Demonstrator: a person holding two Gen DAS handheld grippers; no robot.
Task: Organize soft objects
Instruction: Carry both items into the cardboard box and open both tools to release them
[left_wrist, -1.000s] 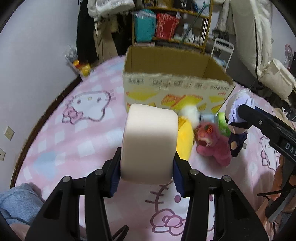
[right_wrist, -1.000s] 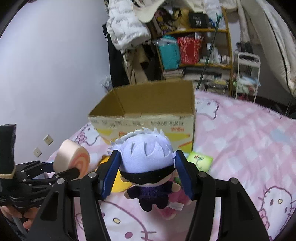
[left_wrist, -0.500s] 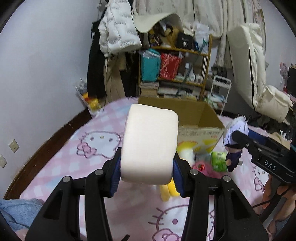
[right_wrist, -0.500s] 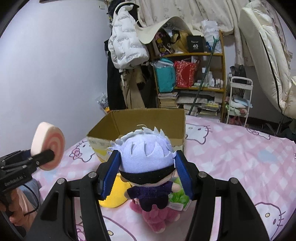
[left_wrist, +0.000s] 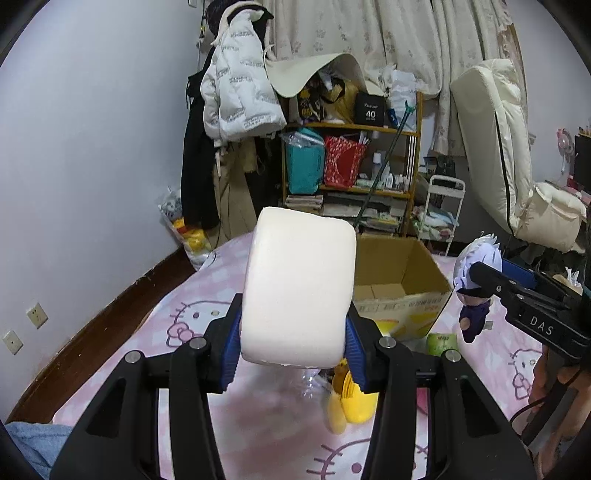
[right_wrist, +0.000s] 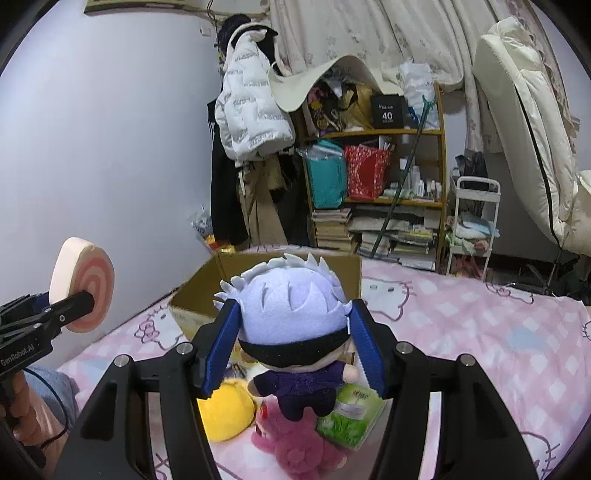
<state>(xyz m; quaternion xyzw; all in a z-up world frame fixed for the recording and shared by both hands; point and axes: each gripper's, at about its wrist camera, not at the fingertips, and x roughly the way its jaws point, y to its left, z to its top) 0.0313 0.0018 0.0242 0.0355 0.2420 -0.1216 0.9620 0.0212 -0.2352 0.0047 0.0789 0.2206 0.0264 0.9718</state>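
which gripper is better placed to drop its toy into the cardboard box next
Probably the right: its white-haired doll hangs nearly in line with the cardboard box opening. The left gripper holds its swirl-roll cushion off to the side.

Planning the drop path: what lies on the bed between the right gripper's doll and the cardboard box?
In the right wrist view, nothing stands between the white-haired doll and the cardboard box; the yellow plush, pink plush and green packet lie beneath.

Bed (right_wrist: 480, 332) covered by a pink checked Hello Kitty sheet. Resting on it: an open cardboard box (left_wrist: 402, 291), a yellow plush (right_wrist: 225, 413), a pink plush (right_wrist: 291, 446), and a green packet (right_wrist: 351, 417).
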